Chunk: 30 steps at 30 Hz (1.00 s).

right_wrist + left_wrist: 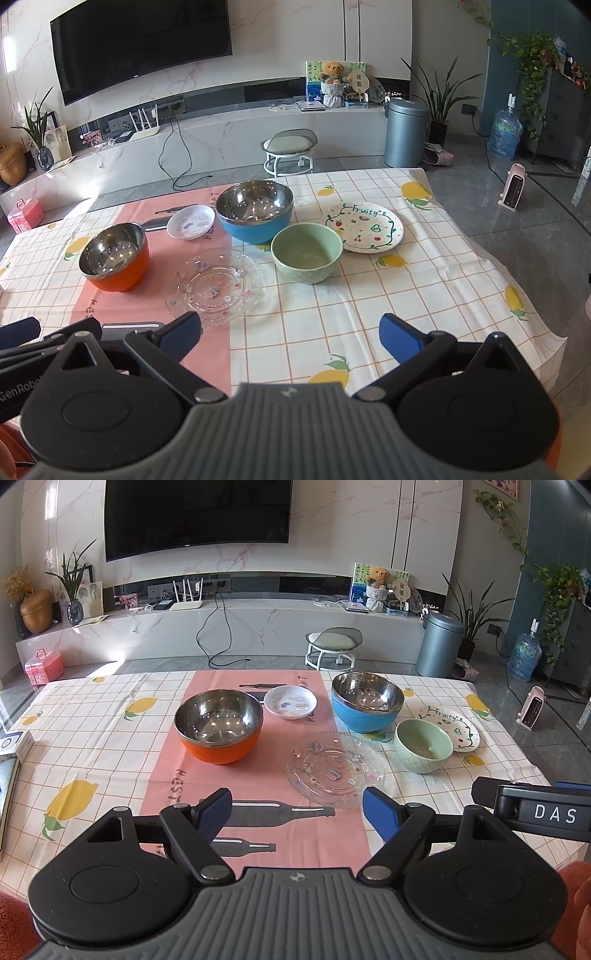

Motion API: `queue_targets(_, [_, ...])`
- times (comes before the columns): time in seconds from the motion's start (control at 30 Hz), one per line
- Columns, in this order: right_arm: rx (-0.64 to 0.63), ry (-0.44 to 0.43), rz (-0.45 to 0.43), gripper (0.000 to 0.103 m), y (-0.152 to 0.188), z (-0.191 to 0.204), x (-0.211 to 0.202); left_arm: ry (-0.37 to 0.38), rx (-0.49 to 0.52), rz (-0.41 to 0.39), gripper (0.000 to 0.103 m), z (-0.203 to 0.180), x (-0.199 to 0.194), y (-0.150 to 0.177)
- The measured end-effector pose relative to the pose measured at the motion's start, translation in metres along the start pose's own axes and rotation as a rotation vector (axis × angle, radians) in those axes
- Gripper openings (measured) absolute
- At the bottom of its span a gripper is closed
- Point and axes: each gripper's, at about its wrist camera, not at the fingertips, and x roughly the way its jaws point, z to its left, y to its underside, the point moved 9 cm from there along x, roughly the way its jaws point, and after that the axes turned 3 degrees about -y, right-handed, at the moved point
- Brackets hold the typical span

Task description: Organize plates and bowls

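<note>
On the table stand an orange steel-lined bowl (218,726) (114,256), a blue steel-lined bowl (366,700) (255,211) and a green ceramic bowl (423,745) (306,252). Among them lie a clear glass plate (334,769) (214,282), a small white sticker dish (290,702) (191,222) and a white "Fruity" plate (452,726) (365,226). My left gripper (297,818) is open near the table's front, just short of the glass plate. My right gripper (290,338) is open over bare cloth, right of the glass plate. Both hold nothing.
A lemon-print tablecloth (92,731) with a pink runner (258,782) covers the table. A white box (14,744) sits at the left edge. The other gripper's black body (535,810) shows at the right of the left wrist view. Beyond are a stool (290,151) and a bin (404,133).
</note>
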Motion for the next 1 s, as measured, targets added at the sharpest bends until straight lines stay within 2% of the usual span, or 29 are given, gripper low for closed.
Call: queue_targets(1.0, [-0.014, -0.008, 0.005, 0.1, -0.002, 0.0042, -0.0013, 0.0, 0.002, -0.001, 0.094, -0.0016, -0.0015, -0.0013])
